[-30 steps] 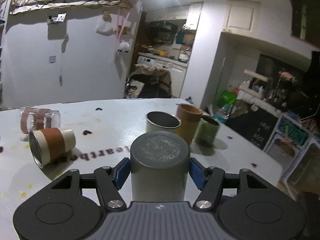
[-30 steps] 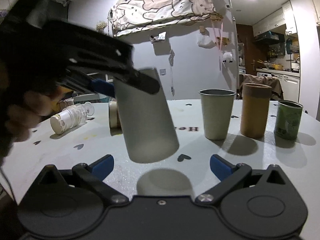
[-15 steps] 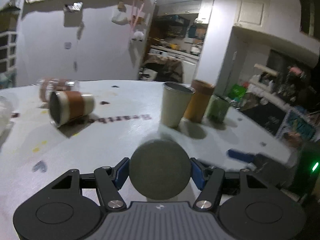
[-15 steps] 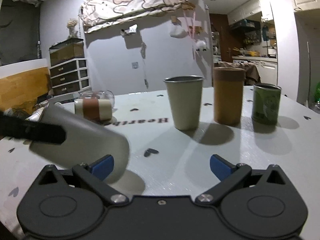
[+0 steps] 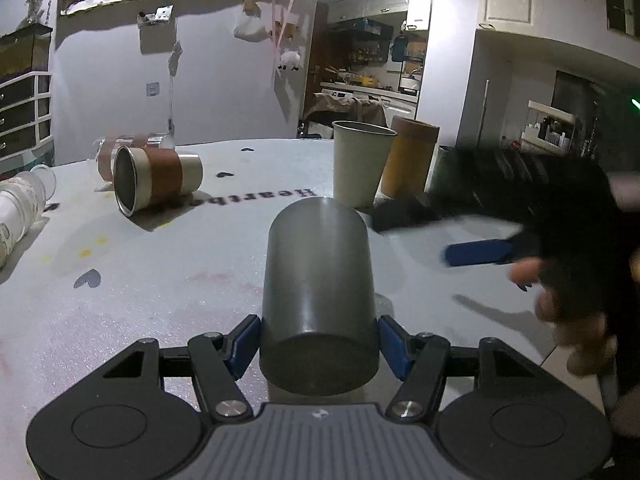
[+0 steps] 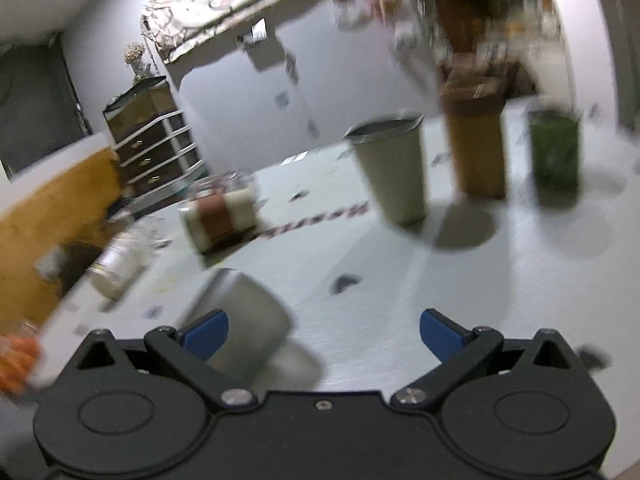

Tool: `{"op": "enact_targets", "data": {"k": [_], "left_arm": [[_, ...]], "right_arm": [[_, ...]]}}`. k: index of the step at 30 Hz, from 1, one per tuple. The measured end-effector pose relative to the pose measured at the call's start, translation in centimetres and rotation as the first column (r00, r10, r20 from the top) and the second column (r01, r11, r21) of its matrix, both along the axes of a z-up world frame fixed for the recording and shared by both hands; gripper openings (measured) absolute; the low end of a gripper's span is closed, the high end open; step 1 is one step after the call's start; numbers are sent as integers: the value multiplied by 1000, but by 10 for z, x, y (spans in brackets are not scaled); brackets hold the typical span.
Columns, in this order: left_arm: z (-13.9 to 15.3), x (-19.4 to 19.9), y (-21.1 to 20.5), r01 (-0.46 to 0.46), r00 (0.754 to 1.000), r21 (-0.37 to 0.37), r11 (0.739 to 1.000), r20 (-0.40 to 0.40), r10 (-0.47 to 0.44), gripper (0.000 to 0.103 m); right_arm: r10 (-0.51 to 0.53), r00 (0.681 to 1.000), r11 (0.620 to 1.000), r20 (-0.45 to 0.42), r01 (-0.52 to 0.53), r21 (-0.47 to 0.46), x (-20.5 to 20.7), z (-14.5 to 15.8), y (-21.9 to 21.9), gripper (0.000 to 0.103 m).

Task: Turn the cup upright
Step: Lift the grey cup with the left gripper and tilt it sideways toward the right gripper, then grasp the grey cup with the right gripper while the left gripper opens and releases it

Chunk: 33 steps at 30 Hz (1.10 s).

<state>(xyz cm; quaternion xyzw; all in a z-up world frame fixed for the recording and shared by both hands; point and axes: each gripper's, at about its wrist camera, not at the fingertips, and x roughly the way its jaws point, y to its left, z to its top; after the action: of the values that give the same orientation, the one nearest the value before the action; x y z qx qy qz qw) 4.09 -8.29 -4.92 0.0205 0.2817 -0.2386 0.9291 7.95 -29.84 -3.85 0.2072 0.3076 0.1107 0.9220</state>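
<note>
My left gripper (image 5: 318, 344) is shut on a grey metal cup (image 5: 318, 300). The cup is tilted over, its flat base turned toward the camera and its rim end pointing away over the white table (image 5: 180, 280). The same cup shows blurred at the lower left of the right wrist view (image 6: 244, 328). My right gripper (image 6: 324, 330) is open and empty; it also shows in the left wrist view (image 5: 480, 236), to the right of the cup and apart from it.
A brown-banded cup (image 5: 156, 178) lies on its side at the left, with a glass jar (image 5: 20, 208) lying further left. A beige cup (image 5: 360, 164), an orange cup (image 5: 412, 156) and a green can (image 6: 556, 156) stand upright at the back.
My left gripper has tipped the grey cup from base-up over to base toward the camera. My right gripper has swung in close on the right, its view now blurred.
</note>
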Motion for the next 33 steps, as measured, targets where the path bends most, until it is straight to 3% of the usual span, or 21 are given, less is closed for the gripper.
{"op": "enact_targets", "data": {"k": [5, 12, 15, 18, 22, 28, 30, 32, 33], "left_arm": [[-1, -3, -3, 9, 1000, 7, 1000, 14, -9, 64], [-1, -7, -4, 6, 999, 24, 1000, 33, -7, 64], [-2, -8, -4, 3, 998, 31, 1000, 57, -5, 64], [-2, -8, -5, 14, 997, 28, 1000, 81, -16, 64], [-1, -10, -8, 30, 994, 26, 999, 102, -32, 64], [-5, -8, -10, 39, 995, 20, 999, 91, -41, 65], [-7, -3, -8, 36, 997, 8, 999, 69, -36, 69], [-9, -1, -7, 33, 998, -6, 999, 56, -33, 85], [-9, -3, -6, 31, 998, -10, 999, 61, -31, 88]], "right_arm": [[94, 977, 967, -191, -44, 250, 43, -7, 4, 102], [160, 929, 943, -334, -44, 330, 73, -22, 27, 91], [153, 935, 958, -320, -61, 281, 72, -19, 30, 78], [157, 953, 971, -261, -100, 218, 66, -5, 32, 77], [177, 972, 983, -151, -168, 70, 46, 20, 40, 77], [237, 971, 959, -43, -241, -148, 12, 46, 55, 75], [262, 965, 943, -19, -260, -206, 2, 49, 62, 74], [290, 957, 930, 4, -281, -236, 0, 50, 65, 74], [293, 956, 925, 21, -278, -257, 2, 50, 67, 74]]}}
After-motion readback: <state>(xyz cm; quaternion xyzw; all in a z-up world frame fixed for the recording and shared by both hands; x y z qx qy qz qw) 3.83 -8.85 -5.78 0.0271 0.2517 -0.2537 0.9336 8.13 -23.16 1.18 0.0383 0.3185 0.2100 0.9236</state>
